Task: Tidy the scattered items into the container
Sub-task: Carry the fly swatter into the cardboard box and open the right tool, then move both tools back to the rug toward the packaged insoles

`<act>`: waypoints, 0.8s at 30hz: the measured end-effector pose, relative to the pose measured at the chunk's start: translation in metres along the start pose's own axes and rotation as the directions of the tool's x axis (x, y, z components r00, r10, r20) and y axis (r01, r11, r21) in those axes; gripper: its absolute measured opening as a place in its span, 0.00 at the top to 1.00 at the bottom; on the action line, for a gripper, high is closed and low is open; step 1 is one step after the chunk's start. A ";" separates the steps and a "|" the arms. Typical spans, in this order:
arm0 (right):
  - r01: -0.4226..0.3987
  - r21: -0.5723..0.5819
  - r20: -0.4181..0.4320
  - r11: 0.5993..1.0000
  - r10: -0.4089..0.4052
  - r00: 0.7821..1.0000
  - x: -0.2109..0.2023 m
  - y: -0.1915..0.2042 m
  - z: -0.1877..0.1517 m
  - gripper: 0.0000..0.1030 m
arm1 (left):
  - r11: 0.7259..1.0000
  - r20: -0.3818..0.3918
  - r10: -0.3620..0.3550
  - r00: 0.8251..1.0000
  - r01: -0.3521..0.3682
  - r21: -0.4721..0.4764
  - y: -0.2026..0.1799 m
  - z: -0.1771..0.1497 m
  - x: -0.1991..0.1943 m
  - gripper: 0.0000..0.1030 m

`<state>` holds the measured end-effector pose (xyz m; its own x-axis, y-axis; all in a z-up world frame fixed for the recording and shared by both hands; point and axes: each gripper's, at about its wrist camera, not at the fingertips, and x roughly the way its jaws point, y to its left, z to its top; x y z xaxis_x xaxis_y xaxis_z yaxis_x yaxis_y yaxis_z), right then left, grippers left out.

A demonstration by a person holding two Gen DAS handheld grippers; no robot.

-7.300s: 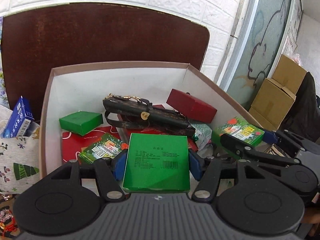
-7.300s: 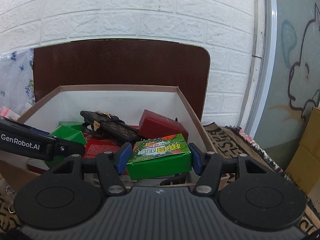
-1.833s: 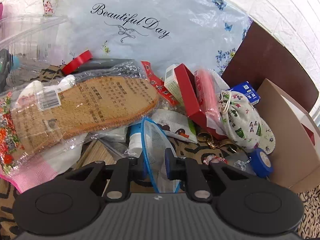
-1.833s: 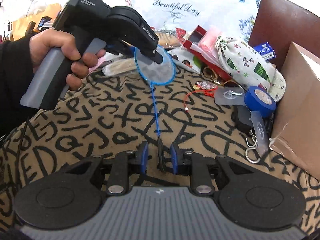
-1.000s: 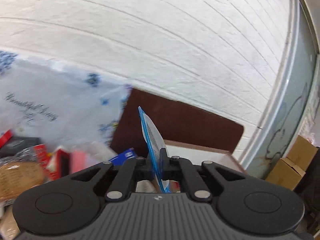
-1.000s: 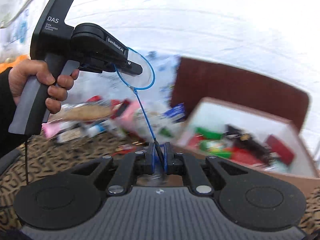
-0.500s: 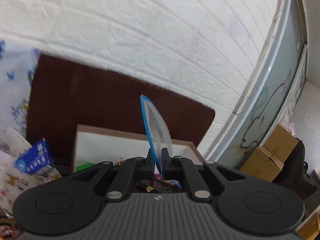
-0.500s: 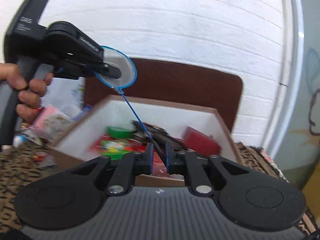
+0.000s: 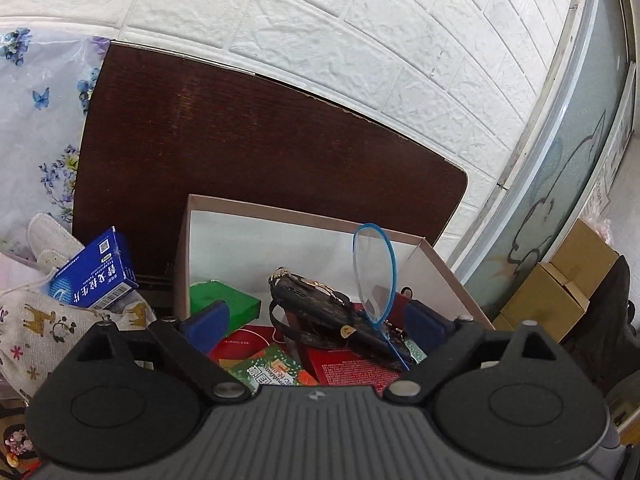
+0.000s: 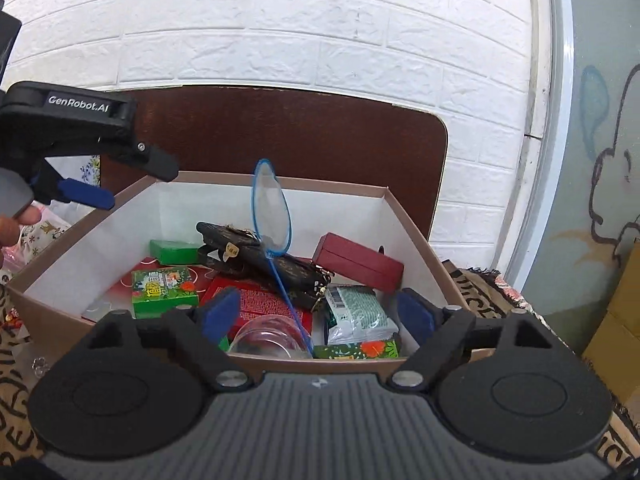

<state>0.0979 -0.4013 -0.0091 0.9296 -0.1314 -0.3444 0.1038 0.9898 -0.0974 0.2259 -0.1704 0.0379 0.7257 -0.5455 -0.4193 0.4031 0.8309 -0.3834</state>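
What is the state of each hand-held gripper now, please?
Left hand-held gripper: jaws opening, nothing gripped.
Right hand-held gripper: jaws opening, small blue net released over the box.

Both black two-finger grippers, the left gripper [image 9: 316, 322] and the right gripper [image 10: 318, 316], tilt slightly downward with blue-padded jaws opening wide, pads pressing nothing.

A brown cardboard box with matt white inner walls [image 10: 392, 220] is seen before a dark, grained wooden board [image 10: 300, 132]. A small net of fine translucent mesh on a thin blue plastic rim [image 10: 272, 212] is set over a worn dark leather pouch with brass-coloured metal clasps [image 10: 256, 260]. A rough, white, brick-embossed wall [image 10: 320, 20] is shown behind.
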 end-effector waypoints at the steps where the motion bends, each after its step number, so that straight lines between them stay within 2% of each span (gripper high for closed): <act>1: -0.005 0.000 -0.002 1.000 0.005 1.000 0.000 0.001 0.001 0.17 | 1.000 0.000 0.001 1.000 -0.001 -0.002 0.000 -0.001 -0.001 0.06; 10: -0.011 -0.002 0.001 1.000 0.011 1.000 -0.008 0.013 0.007 0.11 | 1.000 0.019 -0.007 1.000 0.007 0.030 -0.001 -0.012 -0.020 0.06; 17: -0.047 -0.028 0.031 0.998 0.048 0.998 -0.025 0.031 0.017 0.05 | 0.999 0.047 0.008 0.999 -0.009 0.037 -0.001 -0.017 -0.049 0.06; 24: -0.112 -0.059 0.041 0.992 0.115 0.993 -0.040 0.060 0.021 0.05 | 0.999 0.081 0.014 0.997 -0.011 -0.038 0.018 -0.029 -0.090 0.06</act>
<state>0.0741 -0.3353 0.0184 0.9491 -0.0146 -0.3146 -0.0221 0.9934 -0.1126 0.1515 -0.1100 0.0448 0.7741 -0.5230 -0.3566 0.3737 0.8323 -0.4095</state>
